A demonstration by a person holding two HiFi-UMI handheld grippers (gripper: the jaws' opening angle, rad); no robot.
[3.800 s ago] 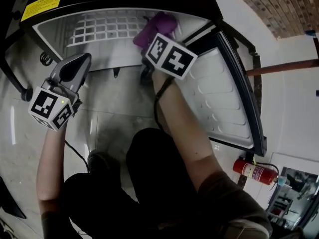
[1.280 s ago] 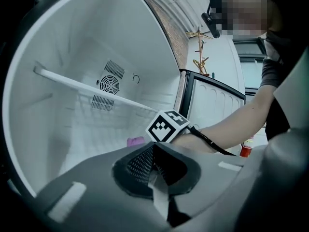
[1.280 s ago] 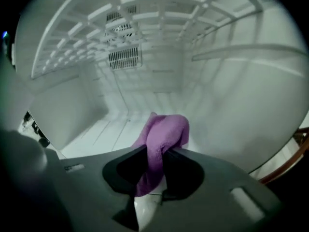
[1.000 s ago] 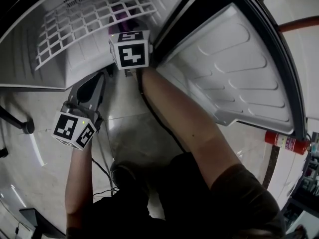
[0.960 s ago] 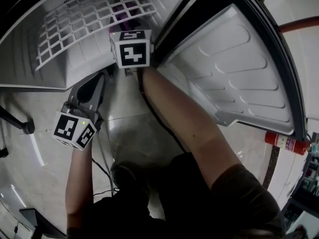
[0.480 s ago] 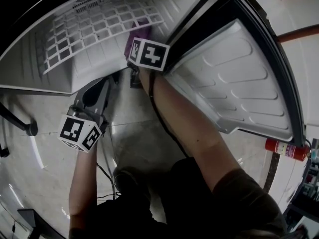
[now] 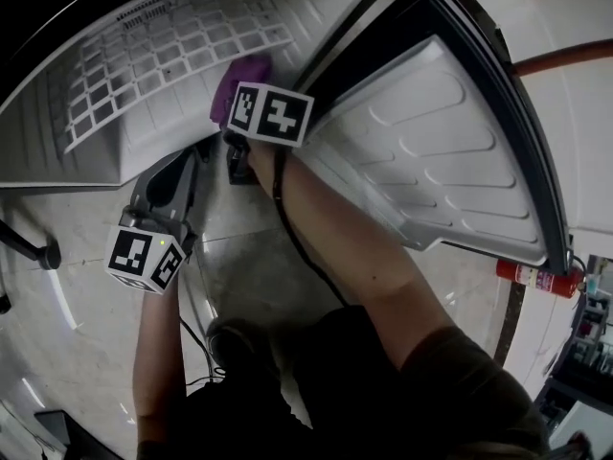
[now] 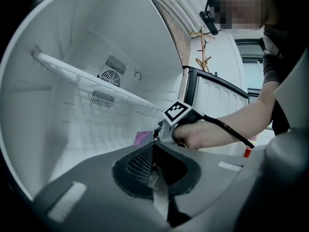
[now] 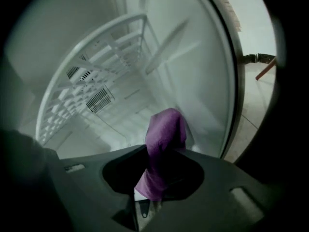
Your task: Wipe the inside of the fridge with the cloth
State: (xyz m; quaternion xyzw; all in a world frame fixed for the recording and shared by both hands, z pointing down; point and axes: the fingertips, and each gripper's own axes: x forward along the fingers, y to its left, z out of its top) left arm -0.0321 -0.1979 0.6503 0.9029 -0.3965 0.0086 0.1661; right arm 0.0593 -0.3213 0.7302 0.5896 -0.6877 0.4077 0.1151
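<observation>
Dim, fisheye-bent pictures with black corners; the white fridge (image 8: 63, 81) interior is brightest, close foreground soft

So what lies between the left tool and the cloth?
Only bare fridge floor lies before the cloth; the left gripper view shows it.

Honestly, nothing here is readable. The marker cube (image 7: 144, 257) on the left gripper (image 8: 154, 153) and the other marker cube (image 7: 270, 115) on the right gripper (image 9: 147, 187) only carry black-and-white square patterns, no letters or numbers. The red fire extinguisher (image 7: 533, 278) at the right edge of the head view has a pale label, but the print's way too small. The little pale sticker (image 8: 229, 166) on the left gripper's housing is just a blur too.
</observation>
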